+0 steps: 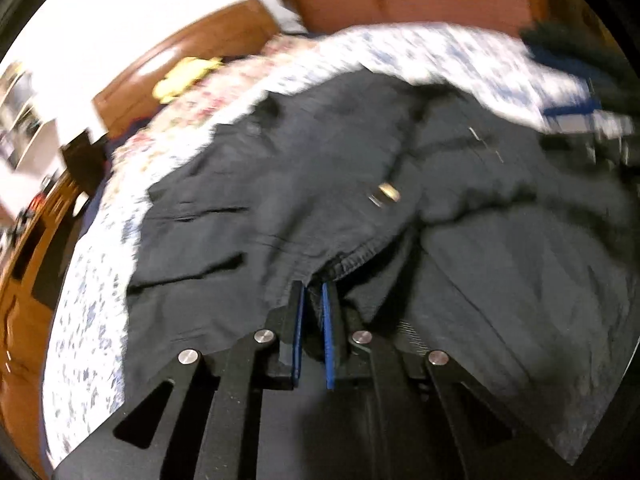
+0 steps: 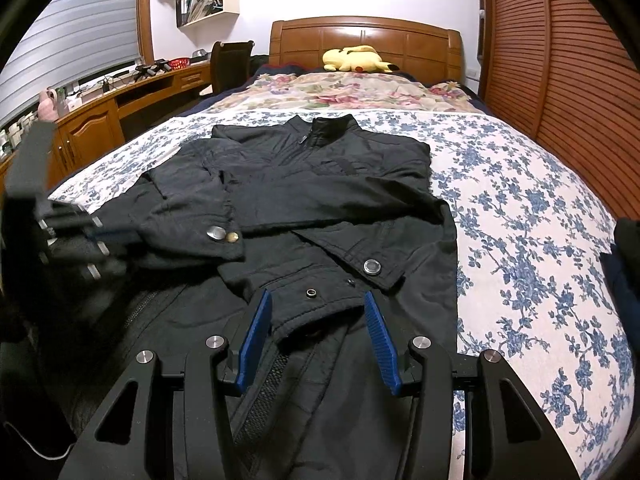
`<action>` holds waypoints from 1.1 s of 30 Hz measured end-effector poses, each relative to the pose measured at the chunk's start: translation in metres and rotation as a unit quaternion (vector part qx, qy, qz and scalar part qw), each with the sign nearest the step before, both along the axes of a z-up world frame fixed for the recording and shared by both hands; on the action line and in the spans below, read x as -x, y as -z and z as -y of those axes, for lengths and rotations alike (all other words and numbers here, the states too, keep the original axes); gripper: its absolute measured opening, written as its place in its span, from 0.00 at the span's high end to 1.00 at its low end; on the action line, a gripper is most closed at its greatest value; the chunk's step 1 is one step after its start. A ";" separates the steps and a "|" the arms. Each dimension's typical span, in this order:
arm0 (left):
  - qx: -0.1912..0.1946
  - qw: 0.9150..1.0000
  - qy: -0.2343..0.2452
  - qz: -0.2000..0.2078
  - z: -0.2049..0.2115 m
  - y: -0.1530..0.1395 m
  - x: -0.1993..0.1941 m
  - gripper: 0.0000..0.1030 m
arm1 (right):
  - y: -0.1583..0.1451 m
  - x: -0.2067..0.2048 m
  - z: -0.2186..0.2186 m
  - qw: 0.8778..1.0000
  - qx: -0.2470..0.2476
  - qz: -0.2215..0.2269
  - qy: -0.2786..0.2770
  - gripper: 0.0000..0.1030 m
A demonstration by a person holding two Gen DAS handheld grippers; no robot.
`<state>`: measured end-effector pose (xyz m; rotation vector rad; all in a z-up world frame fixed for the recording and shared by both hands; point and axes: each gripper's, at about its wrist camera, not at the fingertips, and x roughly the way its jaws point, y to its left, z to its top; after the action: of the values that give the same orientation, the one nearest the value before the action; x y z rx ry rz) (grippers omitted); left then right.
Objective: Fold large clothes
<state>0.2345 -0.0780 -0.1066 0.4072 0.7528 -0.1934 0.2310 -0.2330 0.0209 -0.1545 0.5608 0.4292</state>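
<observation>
A black jacket (image 2: 320, 176) lies on the bed, collar toward the headboard, both sleeves folded across its front. My right gripper (image 2: 318, 300) is open over the jacket's bottom hem (image 2: 316, 308), its blue pads on either side of a snap tab. My left gripper (image 1: 314, 292) is shut on the elastic hem edge of the jacket (image 1: 344, 184) and pinches the fabric between its blue pads. The left gripper also shows blurred at the left edge of the right wrist view (image 2: 80, 236), at the jacket's left hem.
The bed has a blue-flowered sheet (image 2: 520, 220) and a pink floral cover (image 2: 352, 92). A yellow plush toy (image 2: 356, 60) lies at the wooden headboard (image 2: 360, 36). A wooden desk (image 2: 120, 104) stands at the left, a slatted wardrobe (image 2: 560, 80) at the right. Dark clothes (image 2: 624, 256) lie at the bed's right edge.
</observation>
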 end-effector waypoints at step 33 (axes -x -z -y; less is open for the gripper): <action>0.123 0.989 -0.081 -0.013 -0.130 -0.010 0.066 0.51 | 0.018 -0.039 -0.062 0.999 0.028 -0.024 -0.030 0.52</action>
<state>0.1680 0.0524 -0.0966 0.1089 0.7738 -0.1363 0.2699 -0.1707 0.0030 -0.2160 0.6176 0.4759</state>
